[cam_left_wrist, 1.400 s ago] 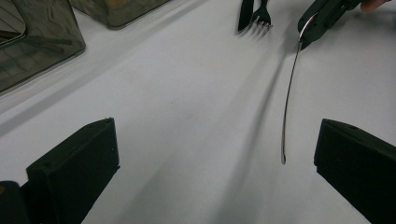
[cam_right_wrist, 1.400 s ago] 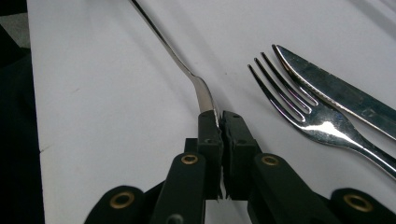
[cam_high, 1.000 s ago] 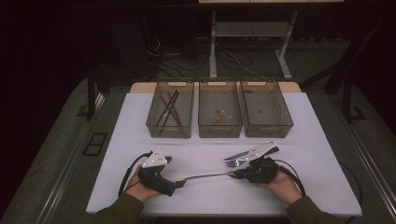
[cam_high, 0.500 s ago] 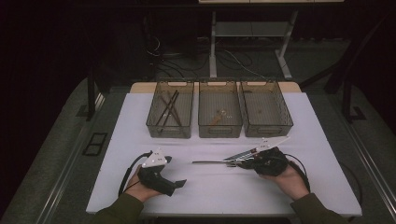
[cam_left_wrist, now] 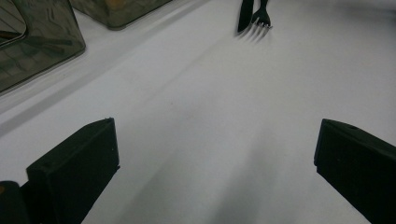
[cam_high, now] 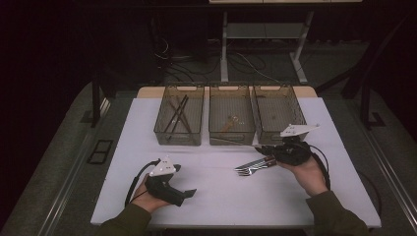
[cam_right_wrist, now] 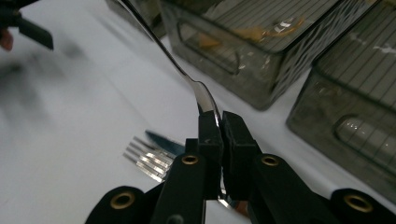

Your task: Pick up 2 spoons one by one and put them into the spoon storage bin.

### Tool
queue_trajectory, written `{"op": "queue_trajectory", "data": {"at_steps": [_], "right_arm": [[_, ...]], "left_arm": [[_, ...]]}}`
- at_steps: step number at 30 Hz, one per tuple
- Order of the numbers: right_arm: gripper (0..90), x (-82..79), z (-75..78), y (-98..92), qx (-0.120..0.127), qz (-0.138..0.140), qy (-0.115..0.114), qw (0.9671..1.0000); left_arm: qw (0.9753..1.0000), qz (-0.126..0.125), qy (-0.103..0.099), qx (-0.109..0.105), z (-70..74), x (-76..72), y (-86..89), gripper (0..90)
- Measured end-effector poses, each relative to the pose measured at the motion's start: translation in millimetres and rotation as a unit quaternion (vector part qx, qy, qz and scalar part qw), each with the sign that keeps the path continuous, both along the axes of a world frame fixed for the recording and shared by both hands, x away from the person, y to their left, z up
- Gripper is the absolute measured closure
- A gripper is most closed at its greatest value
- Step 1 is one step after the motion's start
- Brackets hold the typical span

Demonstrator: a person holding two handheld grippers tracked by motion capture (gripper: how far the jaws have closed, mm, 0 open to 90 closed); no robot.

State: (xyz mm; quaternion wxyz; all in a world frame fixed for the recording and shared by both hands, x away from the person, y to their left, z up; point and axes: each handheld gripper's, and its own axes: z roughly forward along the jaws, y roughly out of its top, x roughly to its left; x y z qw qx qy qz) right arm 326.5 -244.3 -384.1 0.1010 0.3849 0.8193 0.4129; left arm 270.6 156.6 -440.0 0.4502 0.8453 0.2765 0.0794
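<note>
The right tool (cam_right_wrist: pixel 219 122) is clamped on a slim silver utensil (cam_right_wrist: pixel 184 77), its handle rising away from the jaws toward the 3 mesh bins. It hangs just in front of the middle bin (cam_high: pixel 231 118) and right bin (cam_high: pixel 277 112), above the white table (cam_high: pixel 216 196). Just below the tool lie forks (cam_high: pixel 248 168) and a knife blade (cam_right_wrist: pixel 164 141). The left tool (cam_high: pixel 186 192) rests well apart from the middle bin, near the table's front edge, jaws spread wide with nothing between them.
</note>
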Motion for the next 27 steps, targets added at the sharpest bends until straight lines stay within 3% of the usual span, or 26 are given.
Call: {"op": "queue_trajectory", "data": {"at_steps": [7,14,25,27], "right_arm": [[86.9,24.3,11.0,8.6,0.016,-0.037,-0.016,0.999],[86.9,50.2,15.4,28.8,0.005,-0.068,-0.026,0.9973],[86.8,75.1,2.6,41.3,-0.014,-0.099,-0.013,0.9949],[82.8,76.8,-0.2,42.8,-0.015,-0.1,-0.015,0.9948]], "left_arm": [[1.0,0.0,0.002,-0.001,-0.1,-0.3,0.1,0.0],[1.0,-0.002,0.002,-0.002,-0.2,-0.4,0.0,0.0],[1.0,-0.004,0.002,-0.002,-0.5,-0.1,-0.3,0.0],[1.0,-0.005,0.003,-0.001,-0.6,-0.2,-0.4,0.0]]}}
